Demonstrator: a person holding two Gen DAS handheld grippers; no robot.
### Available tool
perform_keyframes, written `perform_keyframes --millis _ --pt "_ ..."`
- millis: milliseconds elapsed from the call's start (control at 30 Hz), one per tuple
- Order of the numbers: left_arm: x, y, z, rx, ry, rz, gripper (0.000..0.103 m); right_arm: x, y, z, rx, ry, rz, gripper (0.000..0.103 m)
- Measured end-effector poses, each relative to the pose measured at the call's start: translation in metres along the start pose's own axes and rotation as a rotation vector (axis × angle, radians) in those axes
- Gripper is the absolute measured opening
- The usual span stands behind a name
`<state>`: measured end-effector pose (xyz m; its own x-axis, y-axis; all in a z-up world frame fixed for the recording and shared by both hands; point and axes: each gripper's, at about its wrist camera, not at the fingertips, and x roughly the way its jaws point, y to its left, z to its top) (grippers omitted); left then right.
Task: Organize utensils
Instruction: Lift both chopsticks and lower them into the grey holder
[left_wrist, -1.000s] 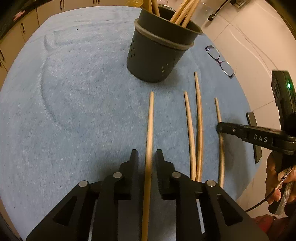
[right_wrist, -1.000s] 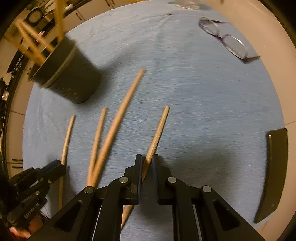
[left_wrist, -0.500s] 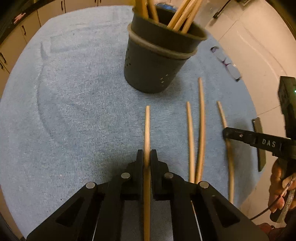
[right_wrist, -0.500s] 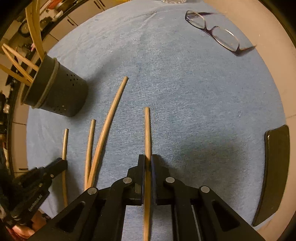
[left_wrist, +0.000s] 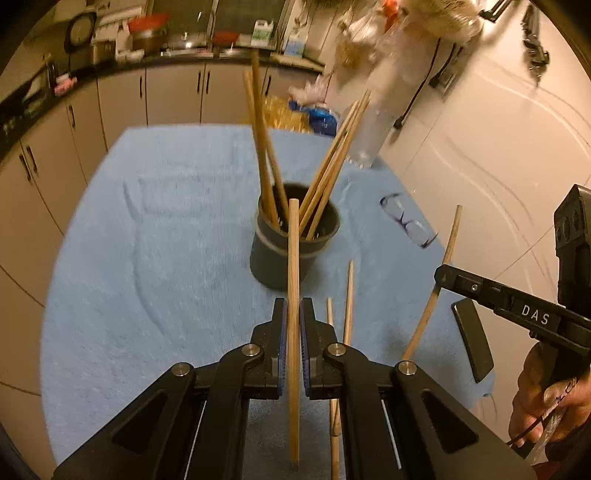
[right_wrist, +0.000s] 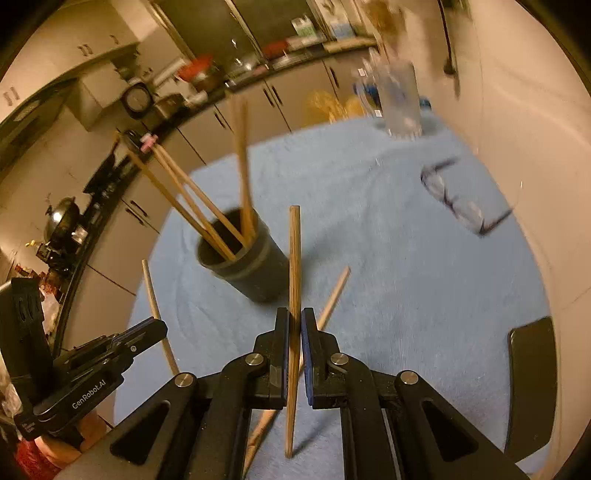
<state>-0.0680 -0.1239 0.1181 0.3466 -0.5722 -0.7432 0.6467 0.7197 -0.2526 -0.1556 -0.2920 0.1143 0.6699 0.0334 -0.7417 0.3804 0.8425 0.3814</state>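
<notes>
Holding one wooden stick (left_wrist: 293, 280) tight between its two fingers, the left tool (left_wrist: 293, 310) is up above the blue cloth (left_wrist: 147, 258) that covers the counter. The stick points forward, and its far end shows in front of the dark cup (left_wrist: 295, 243). The right tool (right_wrist: 294, 318) is squeezed shut on another stick (right_wrist: 294, 280) in the same way, and that stick is lifted off the cloth too. In the left camera, the right tool (left_wrist: 441, 275) shows at the right side with its stick (left_wrist: 439, 273) leaning up across it.

The dark cup (right_wrist: 240, 264) stands upright near the middle of the cloth. Many sticks (left_wrist: 295, 158) stand in it and lean out to both sides. Two more sticks (left_wrist: 347, 295) lie flat on the cloth just beside the left tool, on its right. In the right camera, one of them (right_wrist: 332, 295) peeks out from behind the right tool.

A pair of glasses (left_wrist: 408, 225) lies on the cloth, well apart from the cup. A flat black thing (left_wrist: 472, 338) lies at the right edge of the cloth. A clear bottle (right_wrist: 399, 99) stands at the far edge, but it looks blurry. Cupboards (left_wrist: 110, 96) run along the back.
</notes>
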Motion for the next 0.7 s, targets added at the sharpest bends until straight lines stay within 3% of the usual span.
perform_keyframes --millis 133,700 --pt "-0.017 -0.005 0.002 0.008 -0.046 0.002 0.006 -0.016 0.009 -0.002 -0.028 -0.051 -0.002 0.006" --pt "-0.061 -0.011 0.011 0.019 -0.116 0.025 0.006 -0.042 0.028 0.007 -0.052 -0.155 0.032 0.006"
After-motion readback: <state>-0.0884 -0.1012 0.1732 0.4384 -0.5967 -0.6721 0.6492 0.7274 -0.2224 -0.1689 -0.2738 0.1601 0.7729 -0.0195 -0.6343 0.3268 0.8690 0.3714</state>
